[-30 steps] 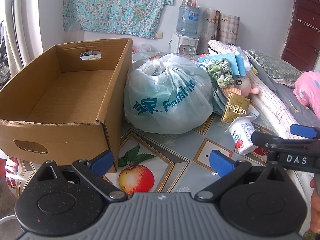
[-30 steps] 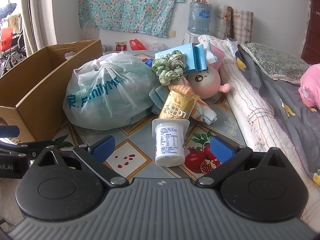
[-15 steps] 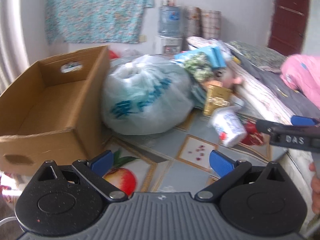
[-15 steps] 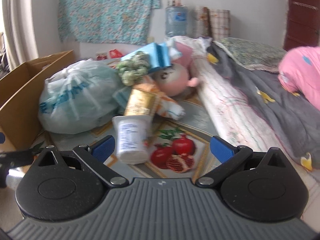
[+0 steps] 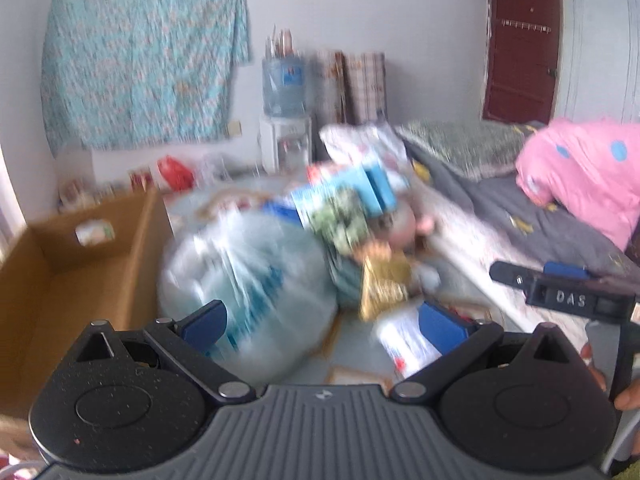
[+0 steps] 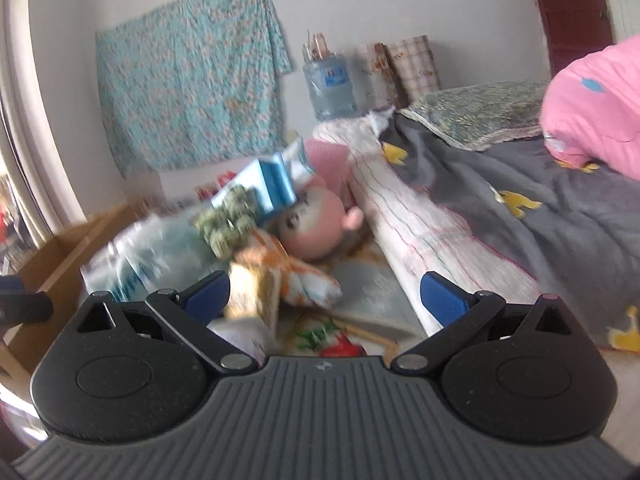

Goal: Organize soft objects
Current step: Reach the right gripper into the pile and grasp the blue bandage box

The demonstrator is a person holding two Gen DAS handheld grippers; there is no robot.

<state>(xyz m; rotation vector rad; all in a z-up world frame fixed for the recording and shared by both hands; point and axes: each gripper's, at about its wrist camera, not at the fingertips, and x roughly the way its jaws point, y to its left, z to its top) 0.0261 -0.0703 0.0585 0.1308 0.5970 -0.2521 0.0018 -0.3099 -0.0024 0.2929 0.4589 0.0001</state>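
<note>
Taking the cardboard box [image 5: 72,280] as the landmark, at the far left and apparently empty, the white plastic bag [image 5: 248,280] bulges just to its right, touching or nearly touching its side wall. Right of that the soft things are heaped together: a green scrunchie [image 5: 340,224], a pink plush doll [image 6: 316,228] and an orange-patterned cloth [image 6: 296,276], mixed with a gold packet [image 5: 384,284], a blue carton [image 5: 352,192] and a white yogurt cup [image 5: 404,344]. The left gripper [image 5: 324,326] is spread wide and holds nothing, low before the bag; the right gripper [image 6: 324,298] is likewise spread and empty, facing the cloth and doll. The likely trouble is the tangle: a grab into the heap could drag the packet or cup along, or topple the carton resting on the scrunchie, and both views are blurred, so aim is uncertain. The slippery bag could slide instead of being gripped. The surface is a table [image 6: 368,292] under a fruit-printed cover. Further right lies a bed [image 6: 520,208] with a grey blanket and pink quilt [image 5: 580,176]; behind stand a water dispenser [image 5: 284,120] and a floral wall cloth [image 5: 144,60].
</note>
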